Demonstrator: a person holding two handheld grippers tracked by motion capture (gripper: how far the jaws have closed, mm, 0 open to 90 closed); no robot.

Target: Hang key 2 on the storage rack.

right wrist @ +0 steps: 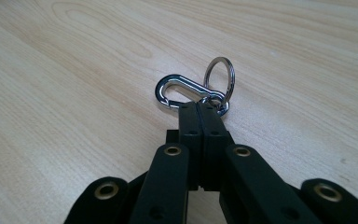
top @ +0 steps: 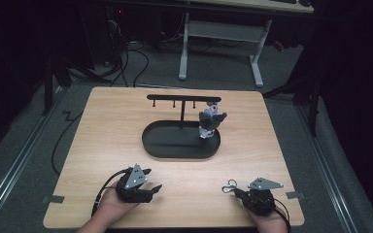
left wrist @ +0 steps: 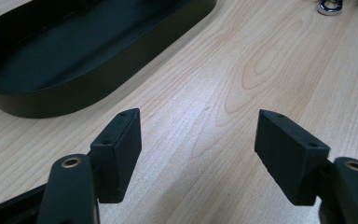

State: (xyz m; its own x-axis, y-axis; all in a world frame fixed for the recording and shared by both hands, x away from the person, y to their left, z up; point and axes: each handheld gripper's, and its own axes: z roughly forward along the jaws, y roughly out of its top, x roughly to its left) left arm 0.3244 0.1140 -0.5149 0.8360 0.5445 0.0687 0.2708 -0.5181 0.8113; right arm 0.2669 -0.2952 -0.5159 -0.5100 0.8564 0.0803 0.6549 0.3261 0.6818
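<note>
A: How are the tongs seen to stand?

B: The right gripper [right wrist: 199, 108] is seen closed, its jaws pressed together on the near end of a silver carabiner [right wrist: 182, 91]. A split key ring [right wrist: 220, 74] is linked to the same end and stands up beside the clip. In the high view this right gripper [top: 236, 191] is held low near the front right corner of the desk [top: 107, 121], with the carabiner [top: 230, 187] poking out toward the left, just above the wood.

A: And the other one?

B: The left gripper [left wrist: 198, 140] is held wide open; nothing but bare wood grain is seen between its jaws. In the high view the left gripper [top: 151, 180] is found near the front edge, left of centre, well apart from the right one.

A: What is seen farther out?

B: A black oval tray [top: 151, 141] is placed at the middle of the desk, and its rim [left wrist: 98, 77] is seen just beyond the left jaws. From the tray a thin post rises to a black hanger bar [top: 175, 97] with small pegs. A grey plush keychain toy [top: 210, 121] is seen under the right end of that bar, over the right part of the tray; whether it is hung or stood cannot be told.
</note>
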